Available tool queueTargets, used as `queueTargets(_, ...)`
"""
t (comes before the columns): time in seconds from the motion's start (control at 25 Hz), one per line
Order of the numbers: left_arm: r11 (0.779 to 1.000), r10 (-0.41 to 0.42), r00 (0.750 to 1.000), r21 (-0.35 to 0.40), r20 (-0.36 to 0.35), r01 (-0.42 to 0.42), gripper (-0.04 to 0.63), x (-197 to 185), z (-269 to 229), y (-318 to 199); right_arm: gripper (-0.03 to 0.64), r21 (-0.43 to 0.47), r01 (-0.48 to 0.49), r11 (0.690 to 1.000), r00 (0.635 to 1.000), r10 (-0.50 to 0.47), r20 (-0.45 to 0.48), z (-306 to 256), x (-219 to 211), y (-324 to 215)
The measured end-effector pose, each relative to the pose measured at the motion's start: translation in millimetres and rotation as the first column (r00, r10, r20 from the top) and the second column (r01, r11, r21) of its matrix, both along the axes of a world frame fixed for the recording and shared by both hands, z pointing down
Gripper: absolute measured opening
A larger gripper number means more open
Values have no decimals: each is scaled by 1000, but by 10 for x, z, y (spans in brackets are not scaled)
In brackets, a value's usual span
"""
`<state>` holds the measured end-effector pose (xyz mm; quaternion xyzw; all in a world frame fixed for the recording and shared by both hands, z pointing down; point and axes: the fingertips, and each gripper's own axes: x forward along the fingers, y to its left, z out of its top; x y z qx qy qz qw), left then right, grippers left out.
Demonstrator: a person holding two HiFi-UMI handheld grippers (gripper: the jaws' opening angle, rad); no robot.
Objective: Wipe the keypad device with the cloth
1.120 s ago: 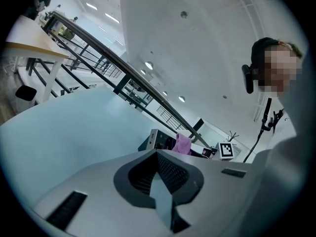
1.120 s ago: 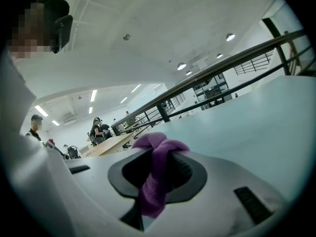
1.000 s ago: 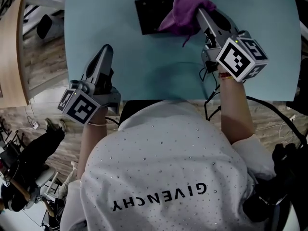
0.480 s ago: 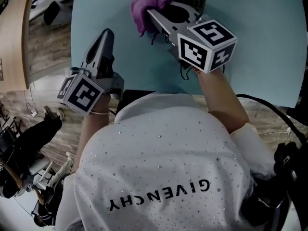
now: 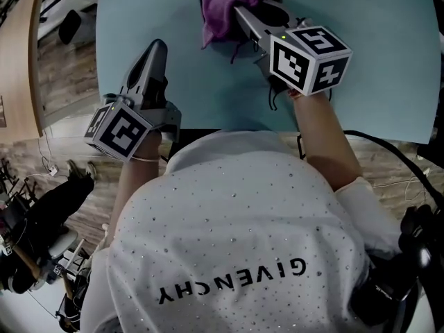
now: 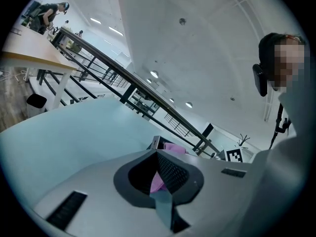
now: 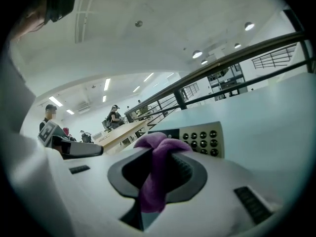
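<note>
Items on the table [image 5: 208,82]: one keypad [image 7: 202,139] and one cloth [image 5: 218,12]. Tools in use: two, one in each of the person's hands.

1. Right gripper [image 5: 241,14]. The jaws are clamped on the purple cloth. One fold sits bunched above the jaw tips, and one tail hangs down between the jaws toward the camera. The tool reaches forward to the table's far edge.

2. Cloth. It is a single piece, held only by the right gripper. From above, it covers the keypad's left end and a strip of table just in front of it. Whether it presses on the keys cannot be told.

3. Keypad. It is one flat dark unit lying at the far edge of the table, just beyond the right jaw tips. Its uncovered part carries three rows of round dark buttons. The full button count cannot be read, since the cloth hides one end.

4. Left gripper [image 5: 157,47]. The jaws are together at the tips and nothing is gripped. A thin slit behind the tips shows table colour and a little purple from the cloth beyond. The tool sits over the table's near left area, well apart from the keypad, and points toward it.

5. Marker cubes. There are two, one per tool: right [image 5: 309,57] and left [image 5: 118,130].

6. Background. At least two bystanders [image 7: 114,116] stand by a wooden desk [image 7: 123,131].
</note>
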<state>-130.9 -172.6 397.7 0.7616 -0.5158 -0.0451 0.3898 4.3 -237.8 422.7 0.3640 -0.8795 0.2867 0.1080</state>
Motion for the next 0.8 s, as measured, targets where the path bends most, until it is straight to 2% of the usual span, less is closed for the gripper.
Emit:
queueTargets(0.4,998,60,998,-10,-19,-60,0,421,98,-68,71,-5,-156,988,988,156,-13,68,820,-73)
queueTargets(0.6,997,76,997,-3,-13,-76,0,455,106,-67,71,-12,-215,977,977,215,4,75,995,-107)
queueTargets(0.68,998,65,998,3,-13,-65,0,461,70,-49,71,2,-202,979,979,202,17,-12,975,-71)
queueTargets(0.8,999,39,999,9,-15,-39,0,517,45,-5,71,27,-127,992,990,125,65,-159,821,6)
